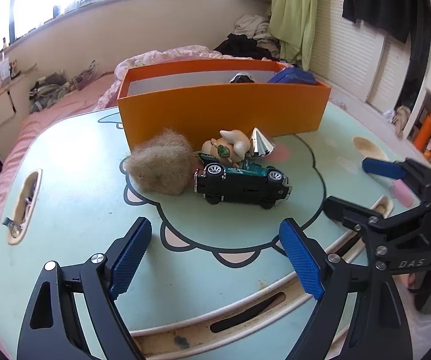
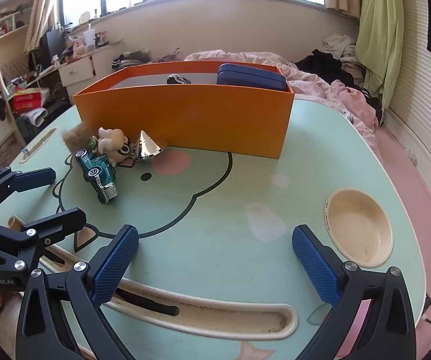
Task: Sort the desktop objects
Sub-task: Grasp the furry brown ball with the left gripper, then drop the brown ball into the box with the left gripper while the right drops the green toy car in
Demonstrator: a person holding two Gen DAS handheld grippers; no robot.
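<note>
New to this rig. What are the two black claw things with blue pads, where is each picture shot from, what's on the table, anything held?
No robot arm here: a person carries a two-finger tool in each hand, each with a fisheye camera looking along its fingers. One picture is from the left hand-held gripper, the other from the right hand-held gripper; each also sees the other at its edge. Both are open and hold nothing.

On the mint cartoon table stands an orange box with a blue case and a small dark item inside. In front of it lies a cluster: a fuzzy tan ball, a green toy car on its side, a small figurine and a shiny silver cone.
</note>
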